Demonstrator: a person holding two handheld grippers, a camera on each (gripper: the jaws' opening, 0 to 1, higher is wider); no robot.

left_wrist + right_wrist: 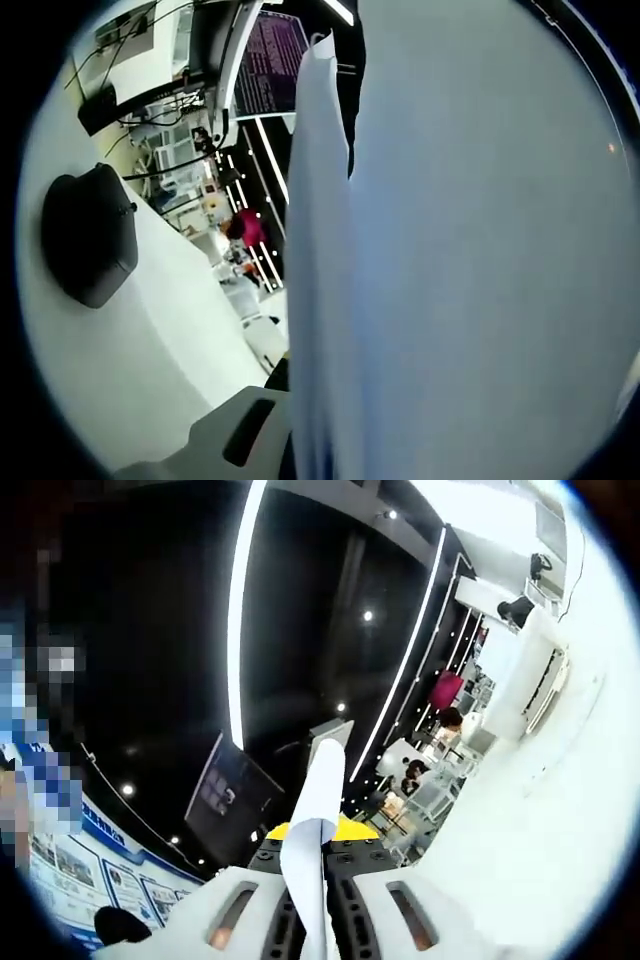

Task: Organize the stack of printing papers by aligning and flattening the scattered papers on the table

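The papers are up in the air, held on edge. In the left gripper view they cover the side from 12 o'clock round to 6 o'clock. Their edge runs from 12 o'clock down to 6 o'clock, and a few sheets stick out past the others near the top.

The left gripper comes up at 6 o'clock. 1 white jaw shows just beside the papers. The other jaw is hidden behind them. It looks like it pinches the papers, but I cannot tell for sure.

In the right gripper view, the right gripper sits at 6 o'clock. Its 2 white jaws are pressed in close on the papers, which stand up between them and lean toward 12 o'clock.

The white table lies at 8 o'clock in the left gripper view. A dark mouse rests on it at 9 o'clock. In the right gripper view the table is at 4 o'clock. A person in a pink top sits far off at 2 o'clock.

I think the job is about halfway. The papers are picked up together in a bunch. The edges do not look even yet. They have to be tapped straight, laid down on the table and pressed flat.
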